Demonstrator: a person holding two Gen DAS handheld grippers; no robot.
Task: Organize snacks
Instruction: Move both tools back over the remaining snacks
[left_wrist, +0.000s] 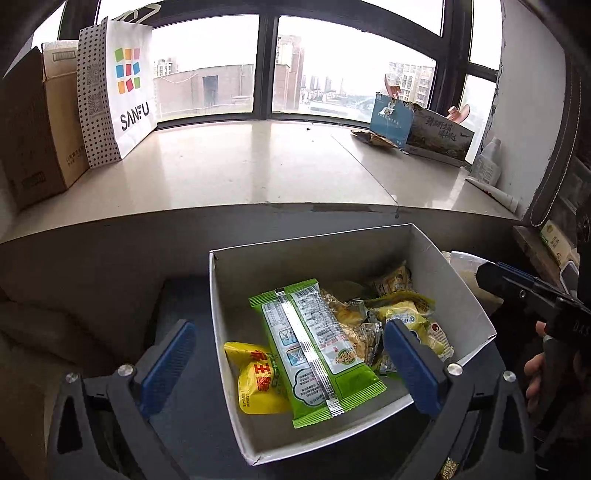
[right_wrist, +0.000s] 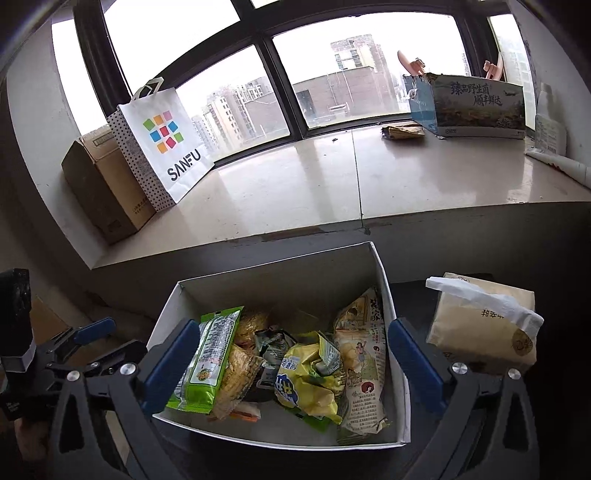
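A white cardboard box (left_wrist: 314, 239) sits on a dark surface below the window sill and holds several snack packets. A long green packet (left_wrist: 317, 350) lies face down beside a yellow packet (left_wrist: 258, 384). My left gripper (left_wrist: 290, 328) hangs open over the box's front left part, with one finger outside the left wall and nothing between the pads. In the right wrist view the box (right_wrist: 280, 271) shows the green packet (right_wrist: 210, 365), a crumpled yellow packet (right_wrist: 306, 380) and a beige illustrated packet (right_wrist: 364, 362). My right gripper (right_wrist: 291, 326) is open, its fingers straddling the box and touching nothing.
A tissue pack (right_wrist: 484, 325) lies right of the box. On the pale sill stand a white SANFU bag (right_wrist: 166, 147), a brown carton (right_wrist: 103, 184) and a printed carton (right_wrist: 476, 107). My left gripper (right_wrist: 107, 341) shows at the left edge.
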